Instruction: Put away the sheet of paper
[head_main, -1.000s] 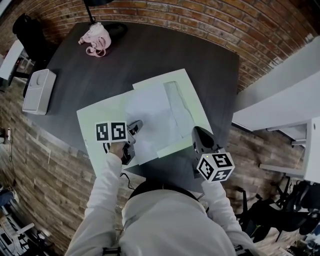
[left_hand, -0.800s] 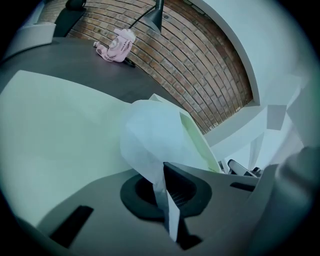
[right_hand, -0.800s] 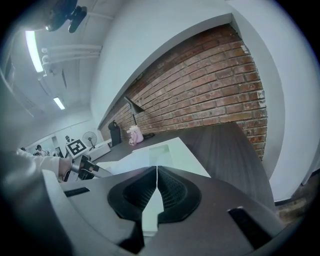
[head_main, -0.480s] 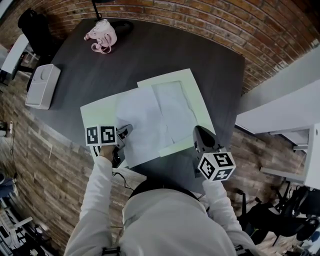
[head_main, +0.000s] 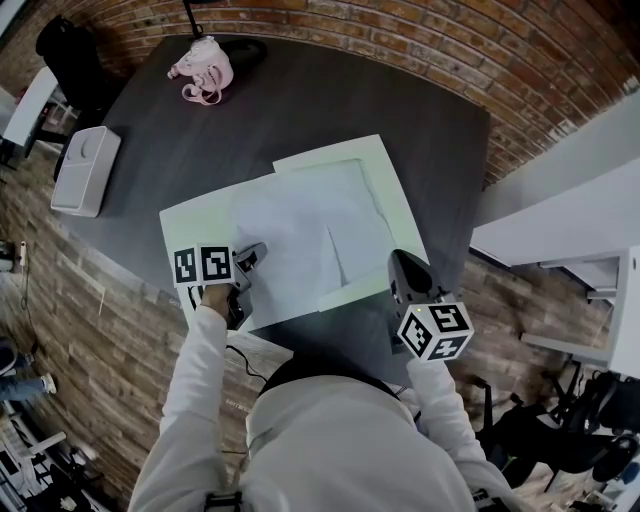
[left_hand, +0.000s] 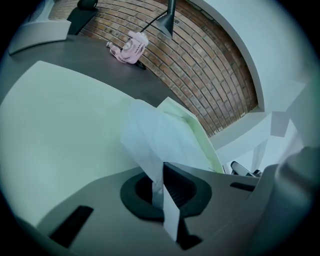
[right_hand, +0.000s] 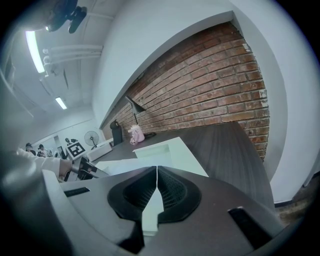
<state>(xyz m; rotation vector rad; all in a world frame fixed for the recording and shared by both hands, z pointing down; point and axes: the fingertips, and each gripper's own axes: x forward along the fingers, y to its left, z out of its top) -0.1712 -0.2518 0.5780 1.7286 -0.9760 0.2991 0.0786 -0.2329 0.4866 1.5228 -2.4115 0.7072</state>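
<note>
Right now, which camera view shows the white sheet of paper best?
The head view: the whole sheet of paper shows, lying on the pale green folder, one edge in the left gripper. The left gripper view shows only that pinched edge. The right gripper view shows only a low sliver.

A dark table (head_main: 300, 100) with rounded corners stands against a brick wall. An open pale green folder (head_main: 190, 225) lies flat on its near half and reaches the near edge. Well apart from it, a small pink bag (head_main: 203, 70) sits at the far edge just beside a black lamp base (head_main: 245, 50), and a light grey box (head_main: 85, 170) rests at the left edge.
</note>
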